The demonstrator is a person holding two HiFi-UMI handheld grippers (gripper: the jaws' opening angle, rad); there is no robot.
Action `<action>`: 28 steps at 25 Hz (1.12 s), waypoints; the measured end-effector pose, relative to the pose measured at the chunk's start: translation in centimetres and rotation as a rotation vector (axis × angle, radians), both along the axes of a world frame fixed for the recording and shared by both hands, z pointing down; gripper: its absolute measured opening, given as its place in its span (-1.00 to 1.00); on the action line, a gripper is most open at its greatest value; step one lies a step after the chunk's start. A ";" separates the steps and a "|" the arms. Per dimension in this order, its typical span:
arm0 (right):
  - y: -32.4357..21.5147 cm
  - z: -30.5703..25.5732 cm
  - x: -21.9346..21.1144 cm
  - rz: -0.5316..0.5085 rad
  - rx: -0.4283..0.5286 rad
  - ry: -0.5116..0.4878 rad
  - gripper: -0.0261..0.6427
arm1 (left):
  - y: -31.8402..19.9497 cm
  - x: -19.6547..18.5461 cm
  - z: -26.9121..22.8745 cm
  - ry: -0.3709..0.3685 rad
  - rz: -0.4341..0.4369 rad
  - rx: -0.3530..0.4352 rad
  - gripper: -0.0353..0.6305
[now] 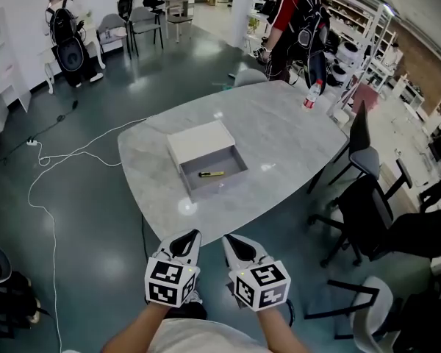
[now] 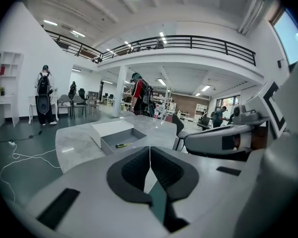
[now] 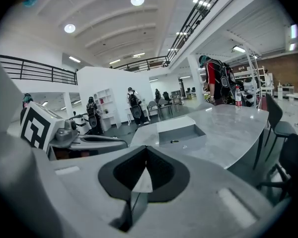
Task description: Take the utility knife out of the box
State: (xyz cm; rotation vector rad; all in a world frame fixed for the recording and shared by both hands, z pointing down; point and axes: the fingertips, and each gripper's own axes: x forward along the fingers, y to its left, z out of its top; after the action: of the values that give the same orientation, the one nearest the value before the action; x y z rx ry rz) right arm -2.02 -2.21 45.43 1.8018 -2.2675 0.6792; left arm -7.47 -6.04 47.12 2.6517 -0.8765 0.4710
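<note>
One box (image 1: 201, 143), one utility knife (image 1: 211, 173), one bottle (image 1: 311, 95).

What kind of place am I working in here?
Probably a large open-plan office or lab hall. There is a grey meeting table with office chairs beside it, shelves along one side, and a mezzanine railing overhead.

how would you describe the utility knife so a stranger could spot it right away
Find the big grey table in the middle of the room, then the open box near its centre. The utility knife is the small yellow bar lying alone on the box's grey floor, the only thing inside it.
</note>
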 end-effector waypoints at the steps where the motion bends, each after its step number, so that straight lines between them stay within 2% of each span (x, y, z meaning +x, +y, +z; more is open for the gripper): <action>1: -0.6 0.1 0.0 -0.001 -0.001 0.002 -0.91 | -0.6 0.0 0.0 0.001 0.003 0.000 -0.85; 15: -6.3 0.1 0.2 0.013 -0.004 0.018 -0.91 | -6.2 0.5 0.7 0.007 0.044 0.002 -0.85; 23: -9.0 0.9 2.0 0.020 -0.001 -0.009 -0.91 | -8.4 1.8 2.1 -0.048 0.058 0.005 -0.85; 28: -12.0 1.2 3.7 -0.019 0.008 -0.018 -0.91 | -10.9 3.7 3.2 -0.097 0.056 0.010 -0.85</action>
State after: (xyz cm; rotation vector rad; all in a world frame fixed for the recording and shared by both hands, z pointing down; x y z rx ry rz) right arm 1.70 -14.25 46.61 1.7825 -2.2991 0.6870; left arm -3.74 -16.98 50.31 2.6883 -0.8364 0.6157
